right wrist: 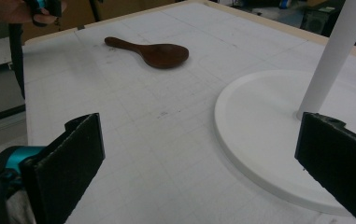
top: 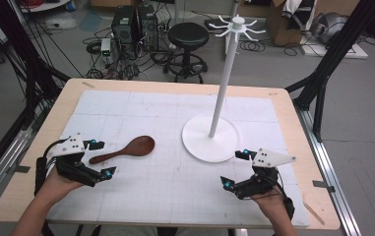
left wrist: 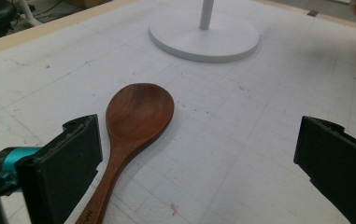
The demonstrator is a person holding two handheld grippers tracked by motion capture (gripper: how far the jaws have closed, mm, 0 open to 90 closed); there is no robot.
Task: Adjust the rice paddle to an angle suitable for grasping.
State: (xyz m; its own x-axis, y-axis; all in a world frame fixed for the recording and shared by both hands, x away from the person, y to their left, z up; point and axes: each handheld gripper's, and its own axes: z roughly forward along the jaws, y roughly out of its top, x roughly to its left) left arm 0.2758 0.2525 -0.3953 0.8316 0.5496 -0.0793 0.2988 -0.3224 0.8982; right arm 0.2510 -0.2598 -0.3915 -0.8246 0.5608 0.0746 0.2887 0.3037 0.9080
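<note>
Spoon [top: 125, 149] lies flat on the tabletop's left half, untouched, handle toward the left gripper [top: 98, 158], whose jaws stand apart around the handle end. Right gripper [top: 235, 169] also gapes, empty, beside the stand's base [top: 197, 142]. Pickup not yet begun.

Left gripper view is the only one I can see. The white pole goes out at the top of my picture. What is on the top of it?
Observer: The tall white pole ends in a white crown of radiating hook arms.
Operator: Where is the right tool?
Observer: The right tool hovers, jaws open and empty, beside the round white base.
Operator: Does my tool touch the spoon?
Observer: No; the left tool is open around the brown wooden spoon handle's end.
</note>
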